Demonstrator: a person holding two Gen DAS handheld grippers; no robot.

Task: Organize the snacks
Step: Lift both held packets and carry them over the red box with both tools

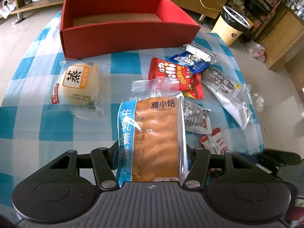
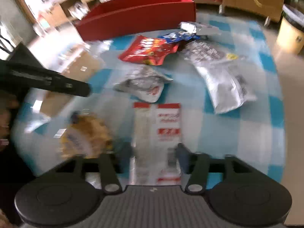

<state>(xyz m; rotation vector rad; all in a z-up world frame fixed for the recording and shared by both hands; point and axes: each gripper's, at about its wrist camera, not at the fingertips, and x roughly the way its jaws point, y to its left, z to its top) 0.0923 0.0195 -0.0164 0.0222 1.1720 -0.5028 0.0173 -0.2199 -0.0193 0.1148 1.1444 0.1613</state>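
Lying lengthwise between the fingers of the left tool, the orange bread packet points its long axis straight up the frame toward the red box, which sits open and seemingly unfilled at the top centre of the checked tabletop. The pads press its sides, so it is pinched. In the blurred right view, the right tool straddles a red-and-white sachet; whether it is gripped I cannot tell. The left hand is probably better placed for the box; other snacks lie scattered at the right.
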